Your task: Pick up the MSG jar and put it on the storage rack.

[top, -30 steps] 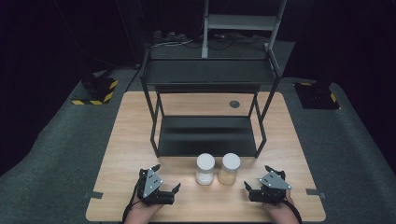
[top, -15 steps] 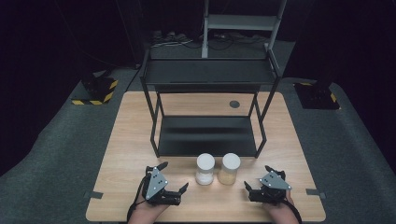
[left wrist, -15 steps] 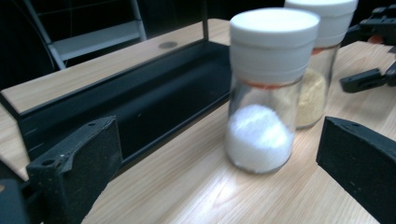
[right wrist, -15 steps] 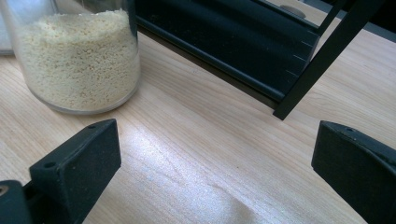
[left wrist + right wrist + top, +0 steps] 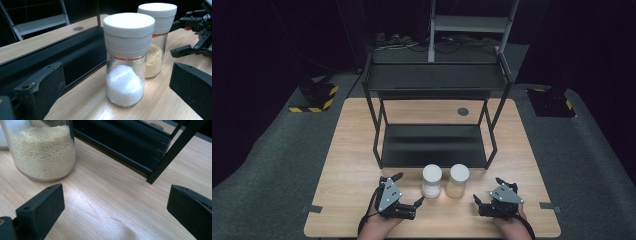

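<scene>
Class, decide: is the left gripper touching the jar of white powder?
Apart. In the left gripper view, the left gripper stands open, bare table showing between each jaw and the jar of white powder.

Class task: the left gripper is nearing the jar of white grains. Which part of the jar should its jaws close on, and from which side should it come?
Grip the white jar on its glass body below the lid, probably coming level from the person's side, where the open left gripper already faces it. The jar stands upright, its round wall is narrower than the lid, and the yellow jar stands close on its right, so one jaw must enter that gap.
</scene>
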Demonstrator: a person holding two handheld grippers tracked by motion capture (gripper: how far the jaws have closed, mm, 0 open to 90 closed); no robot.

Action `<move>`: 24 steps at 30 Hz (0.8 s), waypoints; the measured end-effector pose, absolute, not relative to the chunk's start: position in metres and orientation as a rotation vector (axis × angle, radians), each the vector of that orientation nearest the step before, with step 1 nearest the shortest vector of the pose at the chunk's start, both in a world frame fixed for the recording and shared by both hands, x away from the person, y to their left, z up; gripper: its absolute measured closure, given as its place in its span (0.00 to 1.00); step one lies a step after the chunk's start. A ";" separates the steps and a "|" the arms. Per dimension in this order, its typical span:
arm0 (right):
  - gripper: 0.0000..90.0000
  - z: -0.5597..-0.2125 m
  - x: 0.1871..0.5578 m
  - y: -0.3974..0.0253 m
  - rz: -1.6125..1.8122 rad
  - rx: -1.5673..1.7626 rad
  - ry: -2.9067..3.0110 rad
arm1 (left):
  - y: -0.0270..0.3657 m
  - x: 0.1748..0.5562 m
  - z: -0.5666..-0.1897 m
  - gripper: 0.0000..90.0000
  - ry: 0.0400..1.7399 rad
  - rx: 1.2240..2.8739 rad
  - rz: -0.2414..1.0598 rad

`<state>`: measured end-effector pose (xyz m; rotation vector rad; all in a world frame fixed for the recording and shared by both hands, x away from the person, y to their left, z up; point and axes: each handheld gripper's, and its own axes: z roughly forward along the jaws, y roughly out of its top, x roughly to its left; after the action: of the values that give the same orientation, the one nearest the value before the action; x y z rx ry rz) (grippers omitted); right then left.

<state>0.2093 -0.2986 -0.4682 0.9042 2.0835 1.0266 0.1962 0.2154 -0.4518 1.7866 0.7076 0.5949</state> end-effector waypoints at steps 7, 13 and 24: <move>0.00 -0.468 0.209 -0.298 1.022 0.900 2.083 | 0.205 0.204 -0.456 0.01 0.688 1.774 0.574; 0.00 -0.468 0.209 -0.298 1.023 0.900 2.084 | 0.201 0.208 -0.458 0.01 0.687 1.749 0.555; 0.00 -0.468 0.209 -0.298 1.023 0.901 2.085 | 0.193 0.218 -0.460 0.01 0.686 1.727 0.533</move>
<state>0.2091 -0.2980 -0.4682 0.9009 2.0845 1.0232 0.2180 0.1931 -0.4597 1.7273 0.6864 0.5331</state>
